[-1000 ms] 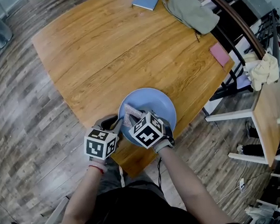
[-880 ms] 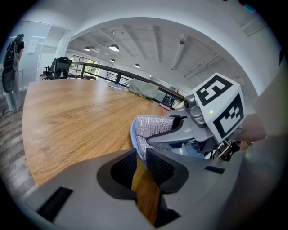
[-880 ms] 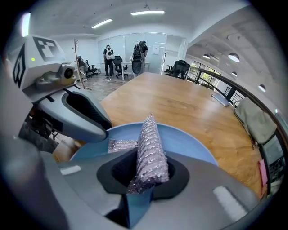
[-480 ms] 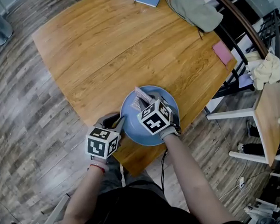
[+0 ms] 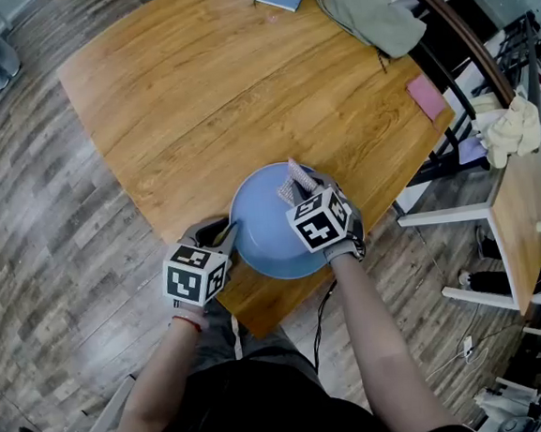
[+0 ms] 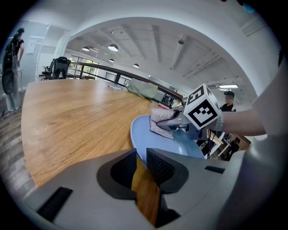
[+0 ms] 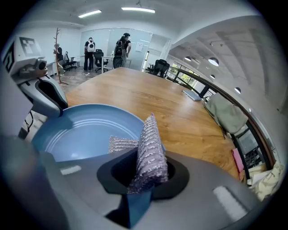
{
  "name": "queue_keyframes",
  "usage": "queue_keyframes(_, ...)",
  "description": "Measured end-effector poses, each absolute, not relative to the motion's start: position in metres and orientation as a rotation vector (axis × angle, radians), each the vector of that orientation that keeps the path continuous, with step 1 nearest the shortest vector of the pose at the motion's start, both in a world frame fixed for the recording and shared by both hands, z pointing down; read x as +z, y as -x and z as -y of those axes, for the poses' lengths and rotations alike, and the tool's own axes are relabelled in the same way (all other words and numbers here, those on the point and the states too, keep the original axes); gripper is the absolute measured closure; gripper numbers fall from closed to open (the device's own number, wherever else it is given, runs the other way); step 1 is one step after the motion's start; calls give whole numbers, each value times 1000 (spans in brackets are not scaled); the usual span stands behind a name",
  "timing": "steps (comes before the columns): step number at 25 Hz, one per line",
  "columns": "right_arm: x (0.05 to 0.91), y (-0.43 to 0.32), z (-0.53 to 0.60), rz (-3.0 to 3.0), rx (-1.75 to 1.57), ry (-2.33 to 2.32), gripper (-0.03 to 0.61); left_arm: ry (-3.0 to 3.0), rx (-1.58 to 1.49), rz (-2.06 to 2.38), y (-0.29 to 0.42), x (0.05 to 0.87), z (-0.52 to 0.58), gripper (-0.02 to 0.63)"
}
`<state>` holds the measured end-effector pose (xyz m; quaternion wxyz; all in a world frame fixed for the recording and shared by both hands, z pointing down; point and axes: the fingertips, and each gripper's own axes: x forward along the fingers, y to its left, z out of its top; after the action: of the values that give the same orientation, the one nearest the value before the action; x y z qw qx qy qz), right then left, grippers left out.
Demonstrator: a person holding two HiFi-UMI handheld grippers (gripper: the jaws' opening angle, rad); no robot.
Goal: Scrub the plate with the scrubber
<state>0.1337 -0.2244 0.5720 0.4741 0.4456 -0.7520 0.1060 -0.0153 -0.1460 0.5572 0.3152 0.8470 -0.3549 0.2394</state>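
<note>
The left gripper (image 6: 141, 157) pinches the blue plate's (image 5: 264, 228) near rim, apparently to steady it at the wooden table's (image 5: 194, 95) edge, while the right gripper (image 7: 143, 174) clamps the silvery mesh scrubber (image 7: 149, 143) against its far side.

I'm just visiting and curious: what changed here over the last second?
The right gripper, still clamping the scrubber, swept across the plate from its near-left part to its far-right edge. The left gripper kept holding the plate's near-left rim; the plate stayed put.
</note>
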Motion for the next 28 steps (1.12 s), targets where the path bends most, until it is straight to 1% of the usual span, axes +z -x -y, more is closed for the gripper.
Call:
queue_keyframes(7,571,-156,209,1802,288,-1127,512,-2232,638,941,15,557,146,549)
queue_keyframes(15,570,-165,186,1804,306,-1144,514,-2231,641,944,15,557,147,549)
queue_keyframes(22,570,-155,162,1830,314,-1111,514,-2228,633,948,16,558,147,549)
queue_keyframes(28,571,-130,139,1874,305,-1048,514,-2227,632,949,16,559,146,549)
